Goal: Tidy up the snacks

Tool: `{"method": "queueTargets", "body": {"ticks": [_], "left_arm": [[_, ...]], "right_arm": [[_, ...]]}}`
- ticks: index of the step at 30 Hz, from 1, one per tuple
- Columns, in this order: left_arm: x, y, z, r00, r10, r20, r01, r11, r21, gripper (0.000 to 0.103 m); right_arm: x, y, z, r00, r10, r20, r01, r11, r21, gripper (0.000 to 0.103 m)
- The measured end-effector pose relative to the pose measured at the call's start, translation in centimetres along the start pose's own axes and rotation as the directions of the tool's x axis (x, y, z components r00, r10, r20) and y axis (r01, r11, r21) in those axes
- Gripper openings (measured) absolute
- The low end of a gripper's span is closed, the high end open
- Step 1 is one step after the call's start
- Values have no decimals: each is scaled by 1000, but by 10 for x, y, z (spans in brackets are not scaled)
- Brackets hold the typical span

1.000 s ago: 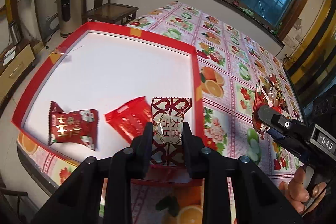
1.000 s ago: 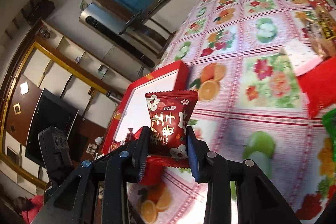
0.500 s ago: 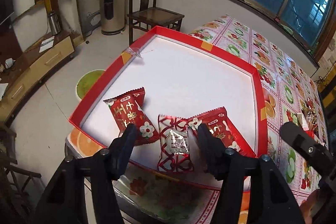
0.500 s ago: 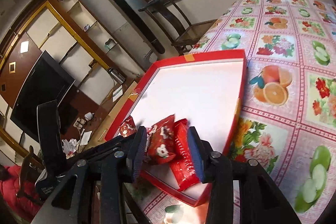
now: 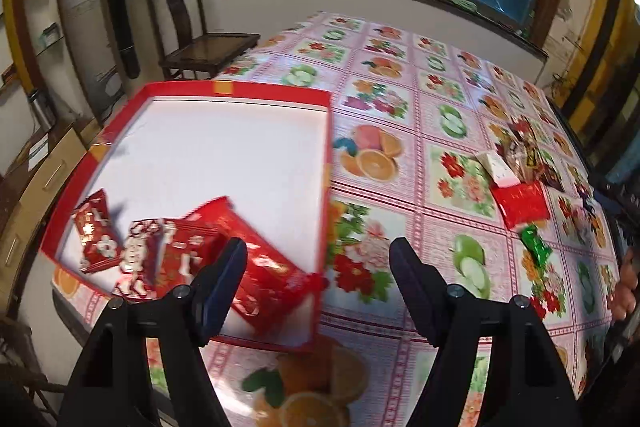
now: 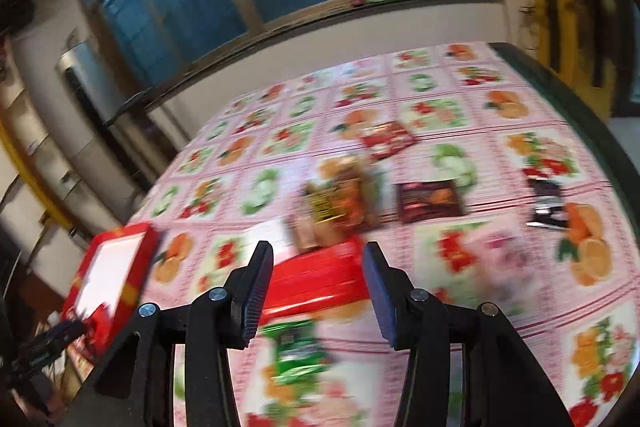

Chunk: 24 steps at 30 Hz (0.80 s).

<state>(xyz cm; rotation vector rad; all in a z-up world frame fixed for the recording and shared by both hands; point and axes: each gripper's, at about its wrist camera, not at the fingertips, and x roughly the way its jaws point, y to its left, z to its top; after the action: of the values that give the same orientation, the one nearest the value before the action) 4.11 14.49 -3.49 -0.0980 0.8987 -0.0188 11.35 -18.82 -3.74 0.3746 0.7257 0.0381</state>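
The right gripper [image 6: 318,291] is nearer the loose snacks: its fingers [image 6: 256,291], spread and holding nothing, have just been opening, with the red packet [image 6: 320,281] lying crosswise just beyond them on the surface [image 6: 520,267]. The left gripper [image 5: 316,291], also just opening and empty, points beside the tray [image 5: 326,155] holding four packets [image 5: 256,259].
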Motion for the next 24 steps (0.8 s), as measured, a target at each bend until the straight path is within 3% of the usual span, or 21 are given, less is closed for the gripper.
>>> {"method": "queueTargets", "body": {"ticks": [4, 8, 15, 17, 24], "left_arm": [[10, -49, -7, 998, -40, -56, 45, 994, 97, 73], [14, -85, -16, 995, -45, -86, 60, 982, 177, 73], [21, -115, -12, 993, -49, -111, 71, 975, 209, 73], [23, -120, -12, 992, -57, -112, 80, 974, 212, 73], [30, -126, -17, 989, -62, -134, 88, 975, 203, 73]], "right_arm": [[2, -100, 26, 975, -220, -36, 223, 955, 194, 52], [18, -152, 38, 945, -309, -110, 328, 901, 283, 52], [45, -157, 38, 942, -301, -150, 331, 908, 258, 52], [48, -152, 37, 924, -356, -138, 378, 903, 202, 48], [59, -125, 27, 920, -372, -127, 376, 926, 14, 43]]}}
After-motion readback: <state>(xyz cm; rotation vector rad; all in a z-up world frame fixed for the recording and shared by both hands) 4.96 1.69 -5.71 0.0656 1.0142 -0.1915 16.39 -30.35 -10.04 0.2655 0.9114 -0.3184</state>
